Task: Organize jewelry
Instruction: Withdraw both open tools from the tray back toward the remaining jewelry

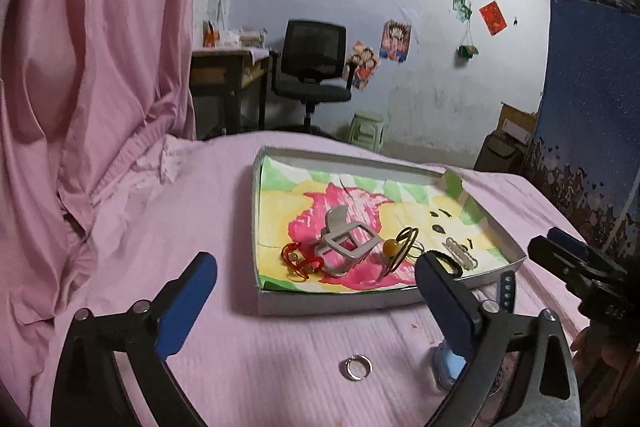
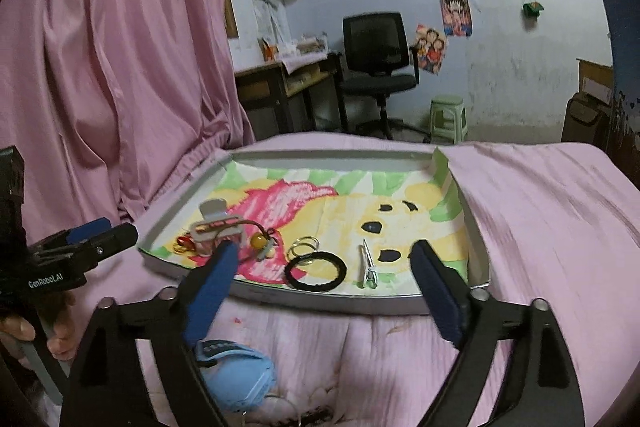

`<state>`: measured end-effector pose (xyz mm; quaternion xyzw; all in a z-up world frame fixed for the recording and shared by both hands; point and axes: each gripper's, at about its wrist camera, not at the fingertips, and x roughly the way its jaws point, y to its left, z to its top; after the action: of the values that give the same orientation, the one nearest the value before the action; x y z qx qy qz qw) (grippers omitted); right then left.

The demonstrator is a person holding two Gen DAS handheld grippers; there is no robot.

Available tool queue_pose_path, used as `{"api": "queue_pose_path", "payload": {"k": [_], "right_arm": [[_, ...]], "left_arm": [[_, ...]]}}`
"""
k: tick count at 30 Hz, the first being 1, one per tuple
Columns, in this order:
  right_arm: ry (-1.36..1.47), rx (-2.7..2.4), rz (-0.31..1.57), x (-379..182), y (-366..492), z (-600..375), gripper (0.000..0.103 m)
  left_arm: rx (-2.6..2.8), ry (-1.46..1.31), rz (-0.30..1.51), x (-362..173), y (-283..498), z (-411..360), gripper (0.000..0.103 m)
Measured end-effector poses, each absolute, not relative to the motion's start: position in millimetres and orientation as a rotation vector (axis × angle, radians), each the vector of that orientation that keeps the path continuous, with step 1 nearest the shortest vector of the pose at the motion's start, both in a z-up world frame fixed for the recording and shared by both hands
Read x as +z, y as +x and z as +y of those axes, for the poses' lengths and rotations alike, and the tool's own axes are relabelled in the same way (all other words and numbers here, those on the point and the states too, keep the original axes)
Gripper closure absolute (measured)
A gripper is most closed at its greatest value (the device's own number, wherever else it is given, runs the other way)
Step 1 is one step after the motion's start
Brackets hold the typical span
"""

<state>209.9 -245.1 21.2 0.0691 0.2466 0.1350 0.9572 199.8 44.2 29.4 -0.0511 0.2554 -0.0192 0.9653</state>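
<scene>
Left wrist view: The left hand-held gripper (image 1: 316,301) stands wide, with nothing between its blue pads (image 1: 186,311). It hangs over a bed covered with a pink sheet (image 1: 168,227). A silver ring (image 1: 357,367) lies on the sheet between the two fingers, outside the tray. Beyond it sits a shallow tray (image 1: 336,301) lined with a coloured drawing. Inside the tray lie a grey claw hair clip (image 1: 344,241), a red cord bracelet (image 1: 298,261) to its left, an amber bead on thin metal hoops (image 1: 394,247) to its right, a black hair tie (image 1: 450,263) and a white hair clip (image 1: 462,253) near the right wall. A light blue object (image 1: 450,367) lies on the sheet, partly hidden by the right finger. The right hand-held gripper (image 1: 576,267) enters at the right edge.

Right wrist view: The right hand-held gripper (image 2: 324,293) is also spread wide and holds nothing. The tray (image 2: 320,301) lies just ahead of its fingers. The black hair tie (image 2: 315,271), thin rings (image 2: 304,245), white hair clip (image 2: 369,265), amber bead (image 2: 260,239) and grey claw clip (image 2: 216,225) rest inside. The light blue object (image 2: 236,375) lies on the sheet below the left finger. The left hand-held gripper (image 2: 100,239) shows at the left edge, held by a hand (image 2: 24,335).
</scene>
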Motion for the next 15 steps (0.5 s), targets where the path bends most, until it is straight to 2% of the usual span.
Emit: {"api": "queue_pose_path", "payload": {"k": [6, 15], "right_arm": [[0.152, 0.266, 0.435, 29.0, 184.8, -250.9, 0.002], [0.131, 0.262, 0.389, 30.5, 151.2, -254.7, 0.001]], "left_arm": [[-0.043, -0.09, 0.459, 35.1, 175.9, 41.1, 0.001], [-0.062, -0.089, 0.419, 34.3, 144.3, 39.9, 0.001]]}}
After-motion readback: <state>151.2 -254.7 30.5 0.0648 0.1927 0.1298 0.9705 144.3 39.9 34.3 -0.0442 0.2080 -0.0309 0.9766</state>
